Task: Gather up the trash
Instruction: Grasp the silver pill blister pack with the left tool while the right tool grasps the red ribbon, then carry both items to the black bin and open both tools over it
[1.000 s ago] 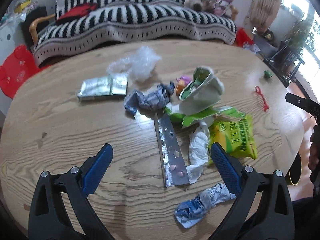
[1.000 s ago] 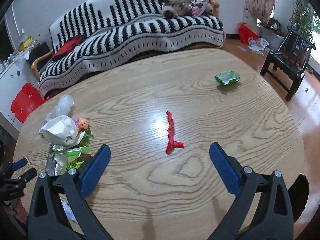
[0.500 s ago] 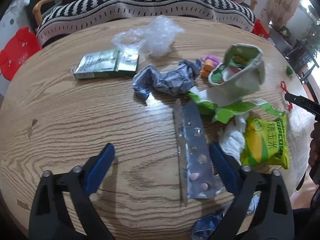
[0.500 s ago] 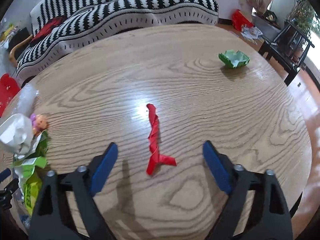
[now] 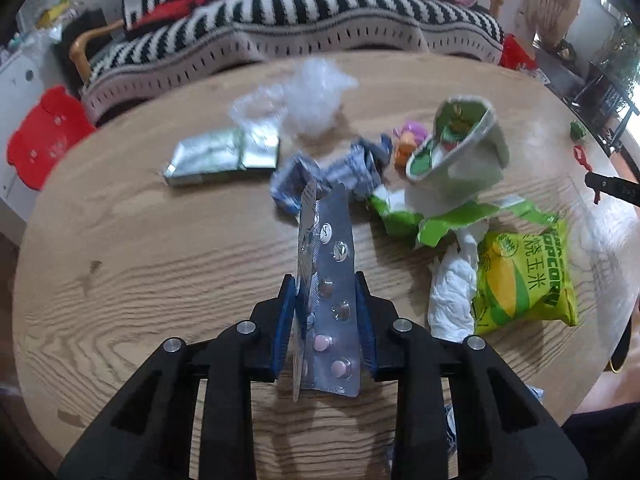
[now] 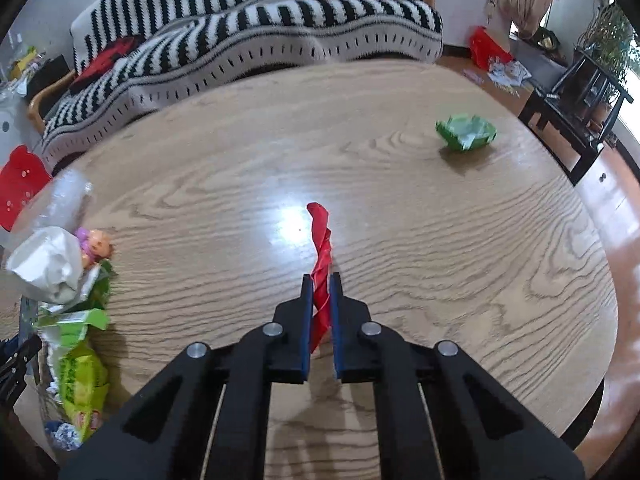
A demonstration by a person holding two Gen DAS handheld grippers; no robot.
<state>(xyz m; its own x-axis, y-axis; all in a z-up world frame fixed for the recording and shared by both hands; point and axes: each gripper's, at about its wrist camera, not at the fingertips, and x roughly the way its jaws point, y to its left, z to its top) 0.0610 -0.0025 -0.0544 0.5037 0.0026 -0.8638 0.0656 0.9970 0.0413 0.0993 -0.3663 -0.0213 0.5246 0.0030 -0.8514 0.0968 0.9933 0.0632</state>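
The silver blister pack (image 5: 330,280) sits between the blue pads of the left gripper (image 5: 325,320), its near end pinched from both long edges and its far end lifted off the wooden table (image 5: 140,260). The jaws are closing on it, and the foil has already buckled into a fold along its length. It is a light, thin, half-stiff sheet — it will bend rather than slip, so a hold across the near end, where a few pink pills remain, looks sound enough.

The red twisted wrapper (image 6: 321,272) stands between the pads of the right gripper (image 6: 321,320), whose jaws are closing almost together on its lower part; its upper end pokes out ahead of the tips. It is soft, near weightless and slick, and a grip at mid-length should keep it from drooping or sliding free.

Beside the blister pack lie the rest of the litter: a yellow popcorn bag (image 5: 524,276), a crumpled white tissue (image 5: 452,296), torn green packaging (image 5: 448,220), a paper cup (image 5: 460,152), a foil sachet (image 5: 220,156) and clear plastic (image 5: 308,100). Well apart, across the table in the right wrist view, is a green crumpled wrapper (image 6: 466,132).
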